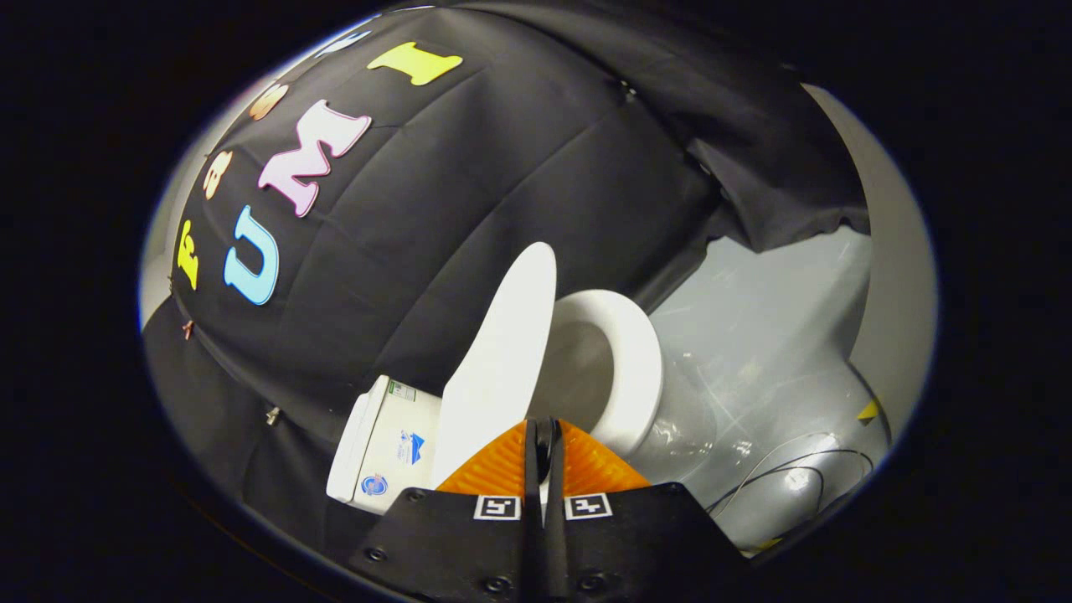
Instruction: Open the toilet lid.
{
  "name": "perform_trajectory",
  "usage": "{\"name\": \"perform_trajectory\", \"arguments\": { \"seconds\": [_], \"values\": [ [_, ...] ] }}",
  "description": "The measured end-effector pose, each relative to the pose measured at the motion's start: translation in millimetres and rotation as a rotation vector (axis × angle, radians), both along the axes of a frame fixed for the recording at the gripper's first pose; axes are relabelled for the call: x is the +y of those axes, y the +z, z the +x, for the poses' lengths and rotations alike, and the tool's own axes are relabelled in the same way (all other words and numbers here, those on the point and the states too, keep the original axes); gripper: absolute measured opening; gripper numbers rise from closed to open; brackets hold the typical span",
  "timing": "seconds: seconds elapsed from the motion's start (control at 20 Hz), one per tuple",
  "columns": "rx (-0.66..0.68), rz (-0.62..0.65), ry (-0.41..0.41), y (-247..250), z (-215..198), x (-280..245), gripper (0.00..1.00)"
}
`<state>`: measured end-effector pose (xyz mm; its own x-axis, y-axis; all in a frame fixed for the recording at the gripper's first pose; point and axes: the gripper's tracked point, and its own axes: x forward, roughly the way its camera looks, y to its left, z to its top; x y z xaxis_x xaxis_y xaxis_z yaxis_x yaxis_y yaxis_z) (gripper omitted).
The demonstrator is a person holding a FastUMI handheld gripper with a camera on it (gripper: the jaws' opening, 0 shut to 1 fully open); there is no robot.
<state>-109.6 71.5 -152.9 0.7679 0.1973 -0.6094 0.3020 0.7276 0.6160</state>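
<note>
Toilet lid [501, 360] — white, smooth, oval, raised clear of seat, seen nearly edge-on, standing between tank and bowl opening. Lower edge of lid at tips of gripper [544, 435]; fingers nearly together, thin gap only, pinching lid edge as far as can be told. Toilet seat [632, 368] — white ring, uncovered, lying on bowl just beside lid, bowl interior open to view. Tank [389, 444] white, on far side of lid from seat, against black cloth.
</note>
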Motion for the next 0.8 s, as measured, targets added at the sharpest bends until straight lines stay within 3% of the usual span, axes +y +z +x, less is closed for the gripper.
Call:
{"name": "perform_trajectory", "arguments": {
  "seconds": [0.1,0.25,0.8],
  "values": [
    [0.021,-0.079,-0.009,7.9,1.9,7.4,0.05],
    [-0.034,-0.071,-0.027,47.3,8.8,20.7,0.05],
    [-0.191,-0.282,0.037,138.8,19.5,98.9,0.05]
  ]
}}
